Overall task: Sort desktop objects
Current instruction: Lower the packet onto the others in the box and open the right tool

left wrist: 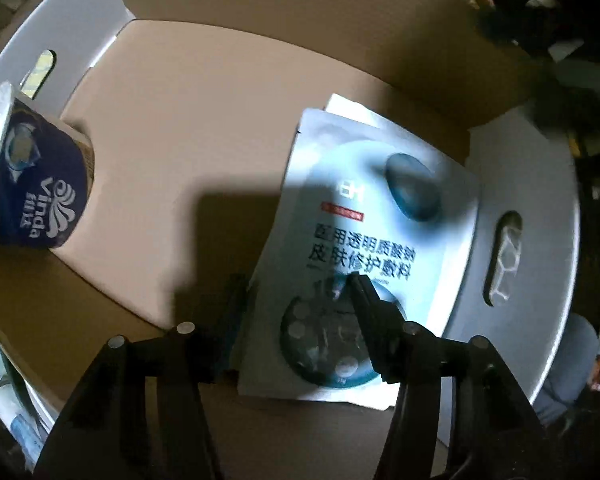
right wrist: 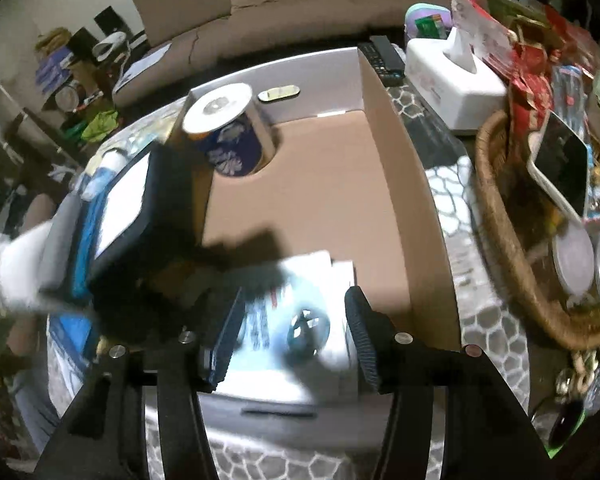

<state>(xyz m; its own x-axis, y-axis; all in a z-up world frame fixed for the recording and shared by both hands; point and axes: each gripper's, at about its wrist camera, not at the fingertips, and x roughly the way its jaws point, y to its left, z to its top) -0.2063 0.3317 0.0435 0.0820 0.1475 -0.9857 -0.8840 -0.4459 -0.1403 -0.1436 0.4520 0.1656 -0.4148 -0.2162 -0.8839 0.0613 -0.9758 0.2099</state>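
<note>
A cardboard box (left wrist: 204, 128) holds a blue-and-white face mask sachet (left wrist: 364, 232) that lies flat on its floor, with a white sachet partly hidden beneath it. My left gripper (left wrist: 298, 286) points straight down over the sachet's near end, jaws open. One finger is above the sachet, the other just past its left edge, and the pads do not press on it. A navy tissue roll pack (left wrist: 40, 184) stands in the box's far corner. In the right wrist view my right gripper (right wrist: 296, 332) hangs open above the blurred sachets (right wrist: 300, 320) at the near end of the box (right wrist: 396, 184), with nothing gripped.
A gloved hand (right wrist: 20, 264) holds the left tool at the box's left wall. Right of the box stand a white tissue dispenser (right wrist: 452, 76) and a wicker basket (right wrist: 512, 248) with a phone (right wrist: 560, 164). Remotes (right wrist: 384, 56) lie behind the box, on the patterned tablecloth (right wrist: 456, 208).
</note>
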